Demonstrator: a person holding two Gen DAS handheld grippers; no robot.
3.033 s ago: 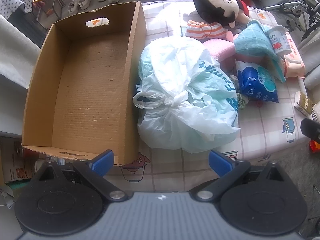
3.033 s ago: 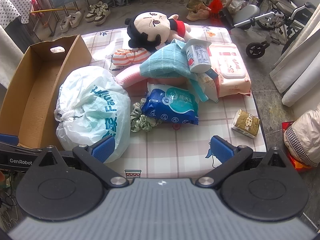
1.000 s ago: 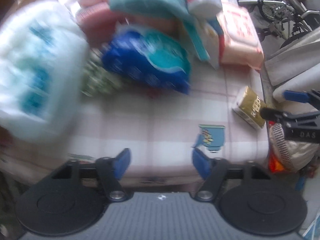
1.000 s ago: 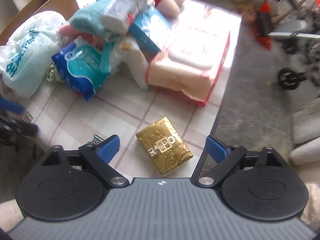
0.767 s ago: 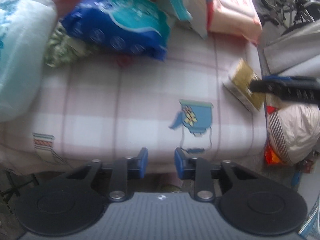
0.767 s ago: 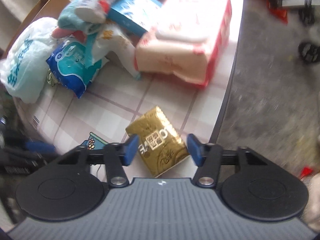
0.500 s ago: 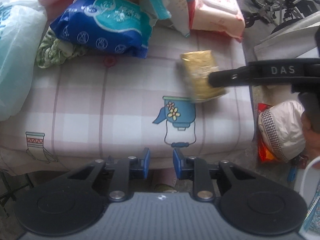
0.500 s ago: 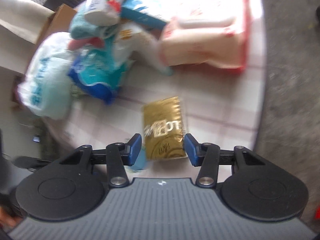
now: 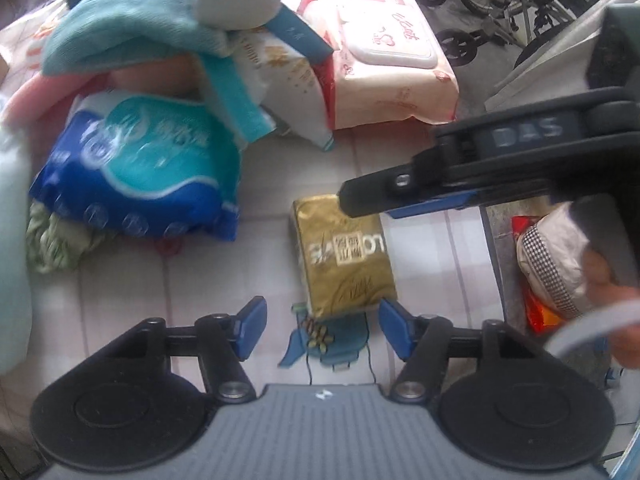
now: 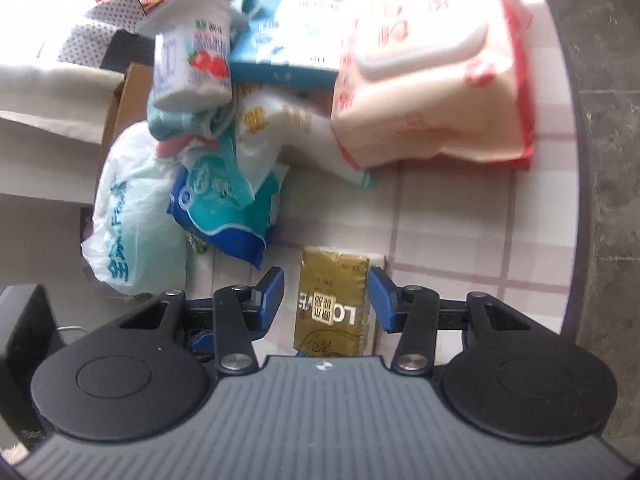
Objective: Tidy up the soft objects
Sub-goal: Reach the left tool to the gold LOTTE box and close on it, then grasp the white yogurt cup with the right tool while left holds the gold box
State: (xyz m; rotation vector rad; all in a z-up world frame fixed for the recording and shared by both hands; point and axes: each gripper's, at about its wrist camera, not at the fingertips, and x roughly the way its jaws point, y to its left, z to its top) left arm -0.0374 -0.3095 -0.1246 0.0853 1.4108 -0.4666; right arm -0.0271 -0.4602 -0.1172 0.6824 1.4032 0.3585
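A gold tissue pack (image 9: 344,252) lies lengthwise on the checked tablecloth (image 9: 120,308). My right gripper (image 10: 326,300) is shut on the gold tissue pack (image 10: 332,300), and from the left wrist it shows as a black arm (image 9: 480,164) crossing over the pack's far end. My left gripper (image 9: 322,332) hovers just short of the pack's near end. Its jaws are opening and neither pad touches the pack. Behind it is a heap: a blue tissue bag (image 9: 136,176), a teal towel (image 9: 132,20) and a pink wipes pack (image 9: 384,52).
A white plastic bag (image 10: 132,216) and a cardboard box (image 10: 124,92) sit at the heap's far side. A strawberry-print cup (image 10: 192,64) rests on top of the heap. A green scrunchie (image 9: 56,236) lies by the blue bag. The table edge (image 10: 576,200) drops to floor on the right.
My right gripper closed on the gold pack at the table edge and brought it toward the middle. My left gripper swung over from the box side, shut, then reopened near the pack.
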